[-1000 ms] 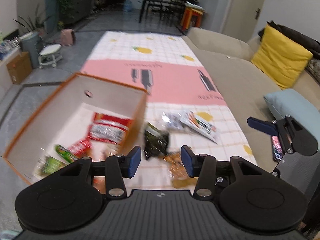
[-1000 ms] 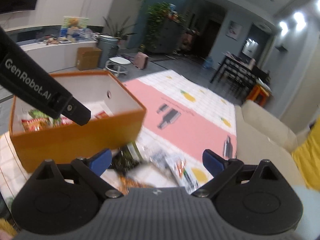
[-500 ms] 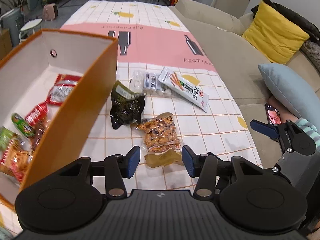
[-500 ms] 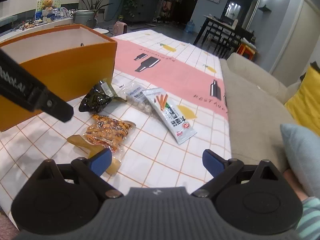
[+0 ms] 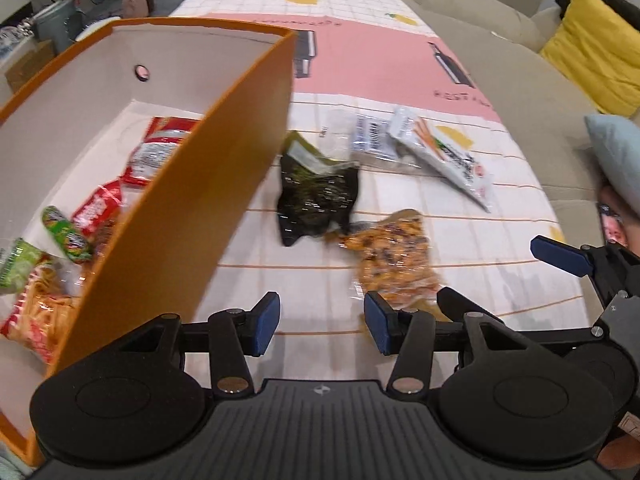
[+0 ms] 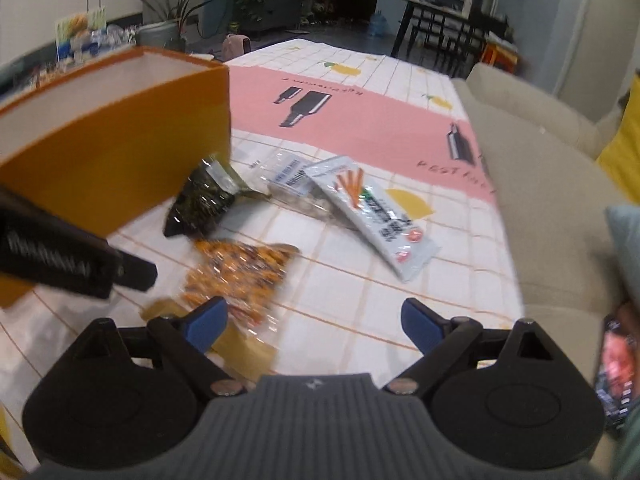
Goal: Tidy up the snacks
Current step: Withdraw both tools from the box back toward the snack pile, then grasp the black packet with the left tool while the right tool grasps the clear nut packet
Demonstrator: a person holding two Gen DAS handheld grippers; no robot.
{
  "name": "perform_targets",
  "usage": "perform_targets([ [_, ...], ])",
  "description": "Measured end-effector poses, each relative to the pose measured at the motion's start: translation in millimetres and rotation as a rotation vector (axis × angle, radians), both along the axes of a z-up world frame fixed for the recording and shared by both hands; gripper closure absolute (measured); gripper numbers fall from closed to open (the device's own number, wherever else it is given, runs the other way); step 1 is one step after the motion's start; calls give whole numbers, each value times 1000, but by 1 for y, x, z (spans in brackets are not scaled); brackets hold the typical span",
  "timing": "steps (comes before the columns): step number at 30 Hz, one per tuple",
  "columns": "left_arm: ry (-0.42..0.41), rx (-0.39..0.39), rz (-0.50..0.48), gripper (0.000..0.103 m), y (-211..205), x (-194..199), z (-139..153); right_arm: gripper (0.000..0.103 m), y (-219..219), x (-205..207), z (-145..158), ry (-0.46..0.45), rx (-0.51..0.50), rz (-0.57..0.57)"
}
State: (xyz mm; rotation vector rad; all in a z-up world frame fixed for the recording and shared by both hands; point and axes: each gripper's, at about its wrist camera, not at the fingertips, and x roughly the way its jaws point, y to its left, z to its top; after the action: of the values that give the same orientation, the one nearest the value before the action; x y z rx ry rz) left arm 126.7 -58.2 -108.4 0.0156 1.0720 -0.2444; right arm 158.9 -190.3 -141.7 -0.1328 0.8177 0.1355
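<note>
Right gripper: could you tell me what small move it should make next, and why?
Probably ease the right gripper further down over the orange snack packet. Its jaws are closing with nothing gripped, that packet lies nearest them, and it is still outside the orange box.

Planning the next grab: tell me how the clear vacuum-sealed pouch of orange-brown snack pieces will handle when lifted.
The clear pouch of orange-brown pieces lies flat and lumpy, so it probably sags at unsupported ends. Its glossy film looks slippery. Its thin bare edge flap likely crumples when pinched.

home living room: sofa (image 6: pixel 532 168), cushions (image 5: pixel 592 60), houseplants (image 6: pixel 168 20)
</note>
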Motion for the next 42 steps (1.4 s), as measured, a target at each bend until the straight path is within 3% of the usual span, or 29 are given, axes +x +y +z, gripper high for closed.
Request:
perform_targets([
  [7, -25, -3, 58, 46, 13, -2, 2, 8, 25, 17, -14, 45, 67, 82],
  [13, -15, -8, 70, 46, 15, 1, -5, 7, 38, 26, -30, 87, 65, 103],
  [16, -15, -15, 67, 46, 15, 3, -7, 16, 31, 30, -32, 116, 96, 76],
  [17, -16, -16, 65, 45, 14, 3, -7, 24, 29, 31, -32, 128, 94, 62],
  [22, -30, -27, 41, 40, 8, 7, -8, 23, 9, 35, -33, 165, 92, -8],
  [31, -100, -38, 34, 25, -9, 23, -10, 21, -27, 38, -33, 164, 42, -143],
  [35, -127, -20, 60, 25, -17, 32, -14, 15, -25, 37, -27, 122, 28, -121],
  [42, -162, 21, 67, 24, -35, 52, -25, 15, -13, 36, -30, 105, -5, -67],
])
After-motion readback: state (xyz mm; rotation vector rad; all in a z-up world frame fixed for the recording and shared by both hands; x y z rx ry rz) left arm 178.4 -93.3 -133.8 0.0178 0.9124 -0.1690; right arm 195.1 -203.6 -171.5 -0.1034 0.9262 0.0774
